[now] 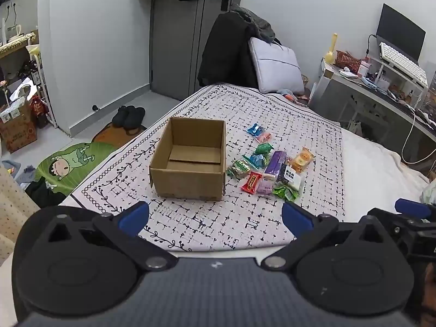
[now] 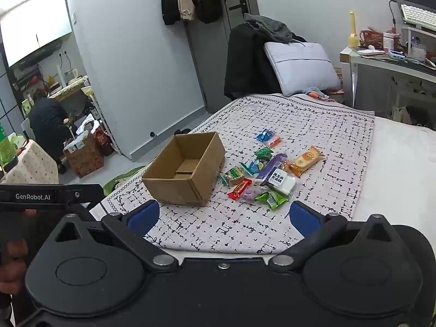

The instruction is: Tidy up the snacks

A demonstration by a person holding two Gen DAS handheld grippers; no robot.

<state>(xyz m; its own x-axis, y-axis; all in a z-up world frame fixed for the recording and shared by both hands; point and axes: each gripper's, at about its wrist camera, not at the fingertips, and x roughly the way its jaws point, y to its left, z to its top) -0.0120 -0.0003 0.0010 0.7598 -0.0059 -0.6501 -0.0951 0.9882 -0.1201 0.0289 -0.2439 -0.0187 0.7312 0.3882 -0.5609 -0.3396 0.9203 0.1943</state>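
An open, empty cardboard box stands on the patterned cloth. To its right lie several wrapped snacks: a purple bar, an orange packet, a red packet, green packets and a blue one farther back. My left gripper is open, well short of the box, with nothing between its fingers. My right gripper is likewise open and holds nothing, near the cloth's front edge.
The cloth covers a bed whose left edge drops to the floor with shoes and a mat. A grey cushion and a dark-draped chair stand behind. A cluttered desk is at right.
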